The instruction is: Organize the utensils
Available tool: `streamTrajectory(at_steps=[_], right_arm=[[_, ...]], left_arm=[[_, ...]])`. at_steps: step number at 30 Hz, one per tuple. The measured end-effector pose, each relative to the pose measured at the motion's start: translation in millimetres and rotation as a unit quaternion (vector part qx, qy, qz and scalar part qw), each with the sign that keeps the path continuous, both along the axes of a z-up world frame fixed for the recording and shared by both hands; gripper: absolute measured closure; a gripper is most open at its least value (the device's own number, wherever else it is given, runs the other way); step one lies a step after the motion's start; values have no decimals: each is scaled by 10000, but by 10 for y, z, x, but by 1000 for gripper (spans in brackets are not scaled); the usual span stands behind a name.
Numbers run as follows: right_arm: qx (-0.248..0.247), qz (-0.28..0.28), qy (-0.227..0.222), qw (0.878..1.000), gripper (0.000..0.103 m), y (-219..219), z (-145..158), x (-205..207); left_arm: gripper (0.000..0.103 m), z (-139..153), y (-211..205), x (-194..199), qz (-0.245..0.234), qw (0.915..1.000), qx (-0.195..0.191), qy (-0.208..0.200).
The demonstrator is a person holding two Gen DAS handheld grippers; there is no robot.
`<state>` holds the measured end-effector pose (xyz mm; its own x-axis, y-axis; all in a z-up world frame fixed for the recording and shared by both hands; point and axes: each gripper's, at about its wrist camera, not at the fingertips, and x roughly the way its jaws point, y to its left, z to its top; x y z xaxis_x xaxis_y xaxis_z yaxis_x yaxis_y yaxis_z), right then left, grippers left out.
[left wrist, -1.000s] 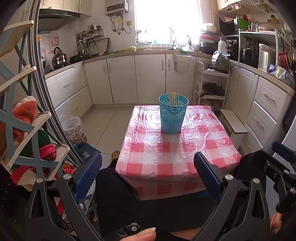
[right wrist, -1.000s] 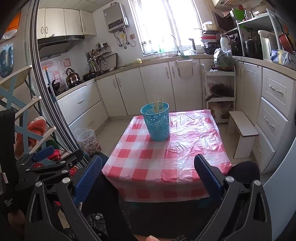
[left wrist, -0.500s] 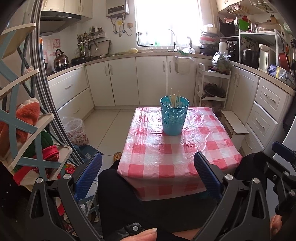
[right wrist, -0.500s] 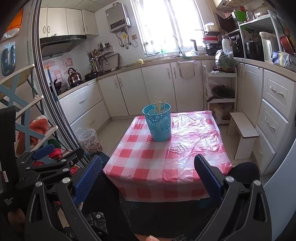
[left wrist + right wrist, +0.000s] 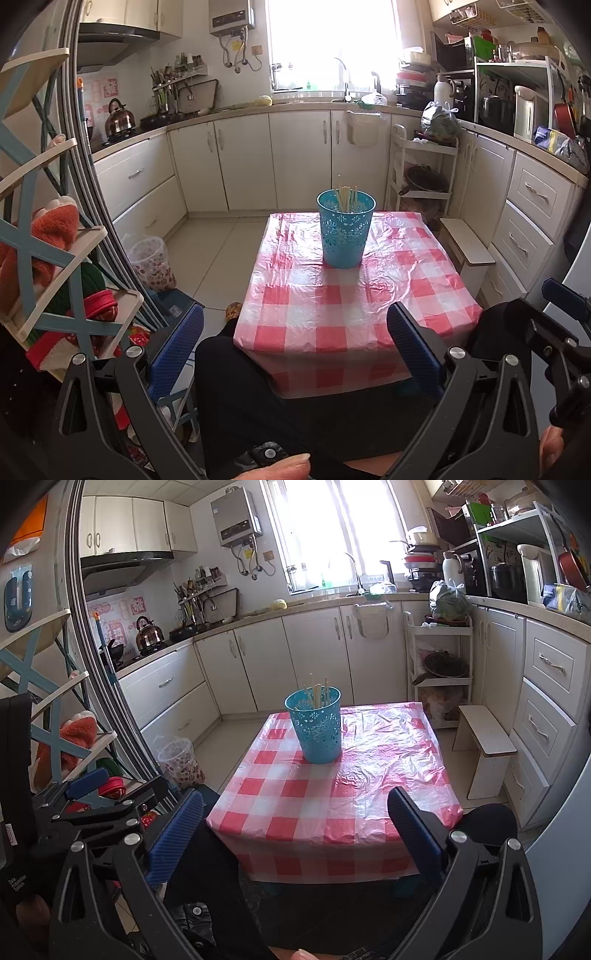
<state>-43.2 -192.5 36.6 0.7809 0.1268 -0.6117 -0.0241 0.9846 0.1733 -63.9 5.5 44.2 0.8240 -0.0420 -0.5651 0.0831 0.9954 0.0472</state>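
Observation:
A blue perforated holder [image 5: 345, 228] stands on the far half of a small table with a red-and-white checked cloth [image 5: 354, 306]. Several pale chopsticks [image 5: 346, 195] stand upright in it. The holder [image 5: 317, 725] and chopsticks [image 5: 318, 693] also show in the right wrist view. My left gripper [image 5: 295, 345] is open and empty, held back from the table's near edge, above the person's lap. My right gripper [image 5: 295, 825] is open and empty, also short of the near edge. The left gripper shows at the left of the right wrist view [image 5: 110, 801].
White kitchen cabinets [image 5: 295, 158] line the back and right walls. A low white stool [image 5: 485, 746] stands right of the table. A patterned bin [image 5: 151, 258] sits on the floor at left. A blue-and-white shelf rack [image 5: 55, 258] with soft items stands at the far left.
Both views have shifted slightly; the holder and table sit a little further right in each frame. The jaws stay open and empty.

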Motion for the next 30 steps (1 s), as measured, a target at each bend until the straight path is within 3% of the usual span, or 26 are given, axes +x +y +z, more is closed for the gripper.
streamTrajectory(at_steps=[13, 17, 20, 30], right_arm=[[12, 17, 28, 10000, 7, 11, -1, 2], [38, 36, 81, 10000, 7, -1, -36, 17], [50, 32, 76, 10000, 7, -10, -46, 23], [77, 12, 80, 9999, 7, -34, -60, 41]], left_arm=[[8, -33, 7, 22, -54, 9999, -43, 108], [8, -43, 112, 14, -97, 9989, -445, 79], [8, -34, 127, 4, 17, 9994, -346, -16], [8, -119, 58, 89, -181, 9989, -350, 251]])
